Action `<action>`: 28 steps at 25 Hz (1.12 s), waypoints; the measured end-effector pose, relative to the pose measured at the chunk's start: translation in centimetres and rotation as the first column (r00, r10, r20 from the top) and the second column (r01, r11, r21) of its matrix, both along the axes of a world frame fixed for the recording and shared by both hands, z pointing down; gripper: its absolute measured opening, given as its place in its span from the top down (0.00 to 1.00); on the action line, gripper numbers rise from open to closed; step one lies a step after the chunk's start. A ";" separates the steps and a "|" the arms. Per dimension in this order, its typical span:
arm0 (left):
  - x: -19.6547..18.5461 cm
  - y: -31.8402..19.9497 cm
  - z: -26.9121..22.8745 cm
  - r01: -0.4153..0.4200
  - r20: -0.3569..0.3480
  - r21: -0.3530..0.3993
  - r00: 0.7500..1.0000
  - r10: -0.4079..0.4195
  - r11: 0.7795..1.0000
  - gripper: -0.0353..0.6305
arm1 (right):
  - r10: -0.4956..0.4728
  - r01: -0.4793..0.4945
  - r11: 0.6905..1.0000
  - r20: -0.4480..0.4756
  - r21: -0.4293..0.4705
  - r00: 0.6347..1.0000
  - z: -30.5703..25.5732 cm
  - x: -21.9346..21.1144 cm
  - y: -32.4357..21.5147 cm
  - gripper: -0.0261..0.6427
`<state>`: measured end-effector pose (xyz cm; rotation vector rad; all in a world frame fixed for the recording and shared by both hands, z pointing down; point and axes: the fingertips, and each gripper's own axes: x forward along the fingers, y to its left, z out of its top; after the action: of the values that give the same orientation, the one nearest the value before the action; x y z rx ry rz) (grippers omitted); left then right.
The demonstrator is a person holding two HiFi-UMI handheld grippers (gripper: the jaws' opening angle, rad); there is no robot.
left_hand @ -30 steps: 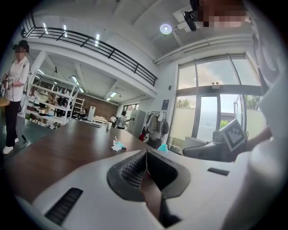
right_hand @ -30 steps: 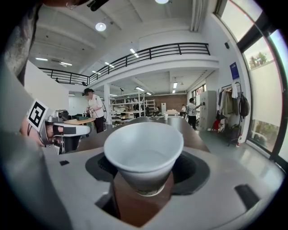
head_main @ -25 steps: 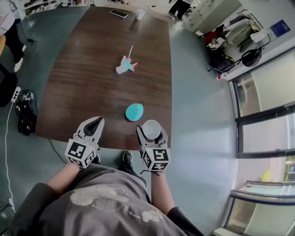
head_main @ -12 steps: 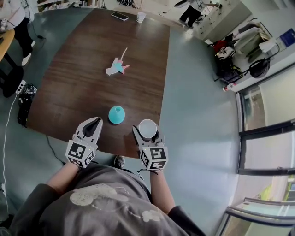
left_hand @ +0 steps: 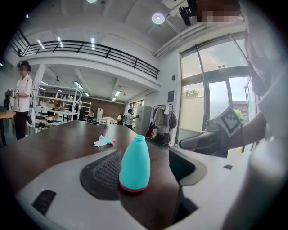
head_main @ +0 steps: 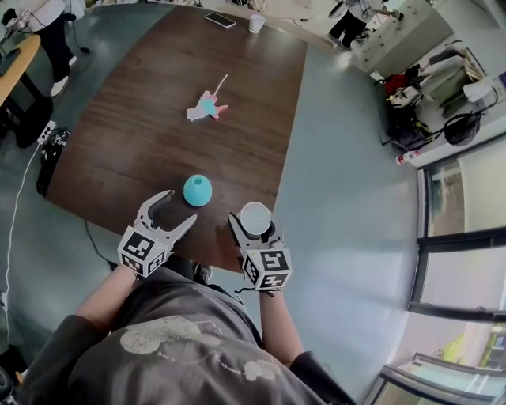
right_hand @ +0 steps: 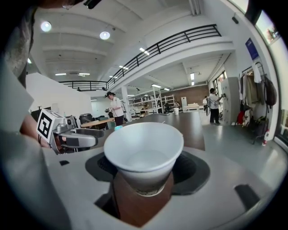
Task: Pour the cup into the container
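A teal bottle-shaped container (head_main: 198,190) (left_hand: 135,164) with a narrow open neck stands upright on the brown table (head_main: 150,134), near its front edge. My left gripper (head_main: 175,211) (left_hand: 148,184) sits just short of it with its jaws opening. The container shows in the gap ahead of them, and neither pad touches it. To the right, my right gripper (head_main: 254,227) (right_hand: 144,182) is shut on a white paper cup (head_main: 254,217) (right_hand: 144,152), upright at the table's front right corner. I cannot make out the cup's contents.
A small pink, teal and white object (head_main: 207,107) lies mid-table. A phone (head_main: 220,20) and another cup (head_main: 256,22) are at the far end. The table's front edge runs right under both grippers. Bags and racks (head_main: 411,95) stand on the floor to the right.
My left gripper's jaws, shut before, now stand apart and point toward the teal container. The right gripper still holds the cup in the same place.
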<state>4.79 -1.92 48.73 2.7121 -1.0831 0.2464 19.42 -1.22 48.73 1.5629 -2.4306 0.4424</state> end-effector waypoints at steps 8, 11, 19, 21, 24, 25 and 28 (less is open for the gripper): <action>2.0 -1.7 2.4 -0.099 0.047 -0.012 0.994 0.100 0.995 0.31 | 0.023 -0.023 0.999 -0.001 -0.033 1.000 0.9 -0.9 -1.0 0.50; 2.5 -2.6 3.6 -0.146 0.072 -0.037 0.986 0.149 0.989 0.29 | 0.048 -0.049 0.998 -0.012 -0.049 0.999 1.0 -0.7 -1.8 0.50; 3.1 -5.0 4.5 -0.209 0.078 -0.035 0.974 0.211 0.977 0.27 | 0.088 -0.090 0.994 -0.030 -0.068 0.996 1.2 -1.0 -3.4 0.50; 3.5 -5.5 4.5 -0.225 0.087 -0.023 0.970 0.226 0.974 0.27 | 0.095 -0.097 0.992 -0.034 -0.077 0.995 1.5 -1.0 -3.7 0.50; 4.4 -5.8 4.5 -0.269 0.085 -0.012 0.960 0.269 0.963 0.27 | 0.102 -0.105 0.991 -0.038 -0.089 0.994 2.0 -1.0 -4.2 0.50; 4.7 -5.8 4.6 -0.281 0.085 -0.009 0.956 0.281 0.960 0.27 | 0.104 -0.107 0.990 -0.038 -0.091 0.994 2.1 -1.0 -4.3 0.50; 5.2 -6.2 4.9 -0.297 0.097 -0.002 0.950 0.296 0.955 0.27 | 0.109 -0.112 0.989 -0.039 -0.099 0.993 2.4 -1.0 -4.7 0.50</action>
<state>10.03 -8.09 53.68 2.8938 -0.6940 0.4233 18.46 -5.96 51.11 1.6535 -2.2669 0.5459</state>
